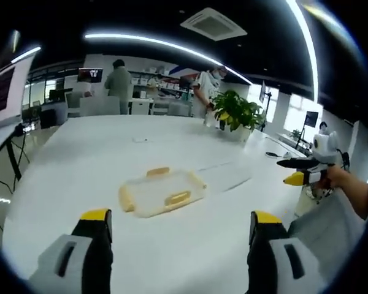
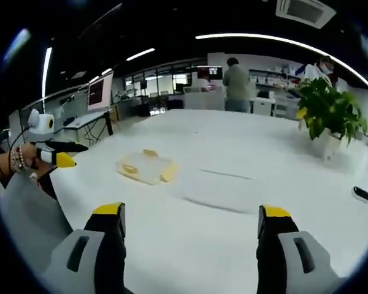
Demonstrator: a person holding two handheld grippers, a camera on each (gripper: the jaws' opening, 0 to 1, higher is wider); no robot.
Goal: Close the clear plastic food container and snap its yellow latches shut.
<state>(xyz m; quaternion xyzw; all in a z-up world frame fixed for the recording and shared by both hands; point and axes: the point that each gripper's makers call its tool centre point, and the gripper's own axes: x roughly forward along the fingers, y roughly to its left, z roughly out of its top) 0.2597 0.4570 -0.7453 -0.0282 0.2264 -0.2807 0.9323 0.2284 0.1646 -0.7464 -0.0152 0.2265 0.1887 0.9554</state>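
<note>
both tongs, left (image 1: 178,223) and right (image 2: 190,217), gape wide and empty, well short of the clear container (image 1: 162,192) on the white worktop (image 1: 80,159); approach comes next, then pressing its yellow latches (image 1: 177,198).

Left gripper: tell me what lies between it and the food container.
Just bare white table. In the left gripper view, nothing sits between the open left gripper and the food container.

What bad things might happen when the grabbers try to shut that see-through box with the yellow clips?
1. The clear plastic food container lies alone on the smooth white table, so pushing a latch may slide it away.
2. Both the left gripper and right gripper are open and far off, so they might land off target and miss the small yellow latches.
</note>
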